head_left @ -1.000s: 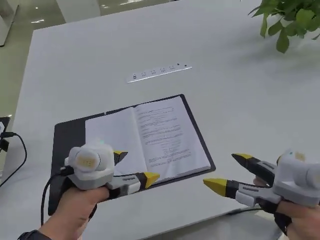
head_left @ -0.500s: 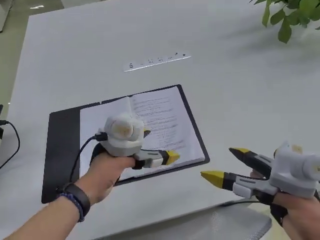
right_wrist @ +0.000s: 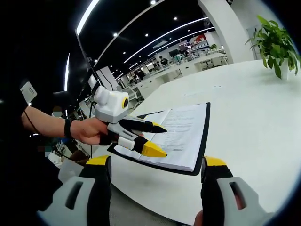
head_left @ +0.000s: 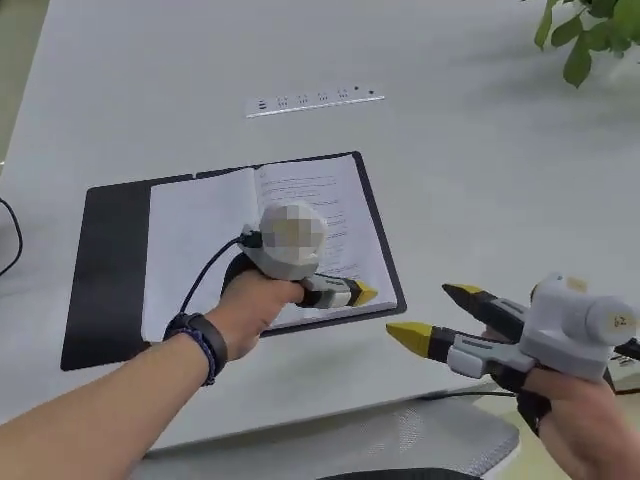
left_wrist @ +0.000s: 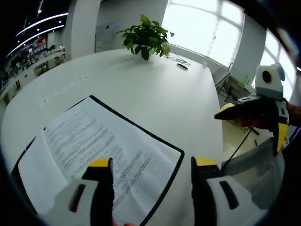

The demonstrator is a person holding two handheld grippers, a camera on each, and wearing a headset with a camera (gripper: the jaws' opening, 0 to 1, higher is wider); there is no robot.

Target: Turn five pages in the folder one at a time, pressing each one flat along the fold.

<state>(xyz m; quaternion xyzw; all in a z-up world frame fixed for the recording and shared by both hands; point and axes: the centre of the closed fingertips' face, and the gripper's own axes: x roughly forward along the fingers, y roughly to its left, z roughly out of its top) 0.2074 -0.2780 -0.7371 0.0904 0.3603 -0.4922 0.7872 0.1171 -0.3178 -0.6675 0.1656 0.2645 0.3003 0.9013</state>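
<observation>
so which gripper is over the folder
The left gripper, jaws open above the folder, over its printed page; the right gripper is held off to the side, past its edge.

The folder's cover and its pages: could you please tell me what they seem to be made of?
Folder cover: black, matte, thin and flat; likely plastic or leatherette, I cannot tell which. Pages: white matte paper, judging by the printed lines on the right one.

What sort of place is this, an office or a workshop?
Most likely an open-plan office: a large white table with a built-in socket strip, a potted plant, and rows of desks under long ceiling lights behind.
</observation>
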